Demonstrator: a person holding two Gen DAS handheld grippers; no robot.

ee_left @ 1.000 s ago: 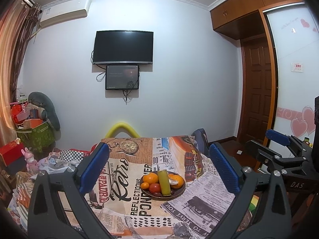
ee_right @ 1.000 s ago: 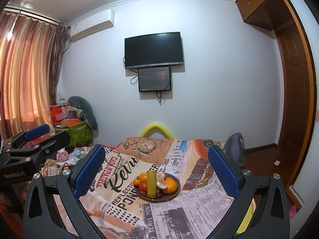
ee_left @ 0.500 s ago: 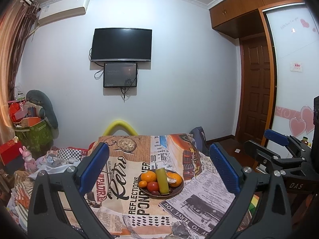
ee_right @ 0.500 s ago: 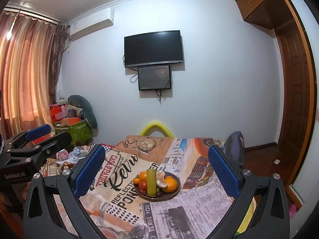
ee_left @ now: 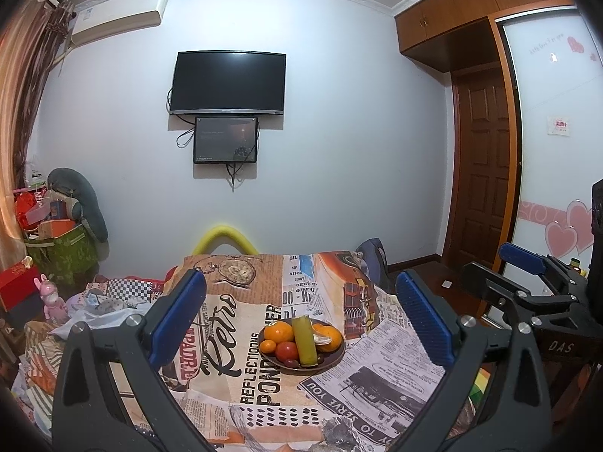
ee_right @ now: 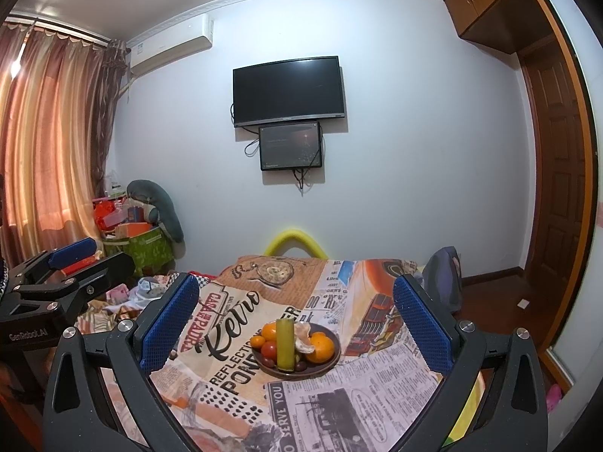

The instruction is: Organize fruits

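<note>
Tools (ee_left: 301,312) open; cucumber (ee_left: 304,340) upright, leaning.

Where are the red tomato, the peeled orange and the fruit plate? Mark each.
red tomato (ee_left: 287,351), left wrist view, its top face.
peeled orange (ee_right: 303,342), right wrist view, pale segments.
fruit plate (ee_right: 333,338), right wrist view, right rim.

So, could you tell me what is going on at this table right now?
A person holds two tongs over a table covered in a newspaper-print cloth. Both the left tongs and the right tongs are open and empty, pointing toward a dark bowl holding oranges, a tomato and a yellow-green stick-shaped piece. Nothing has been picked up yet.
</note>
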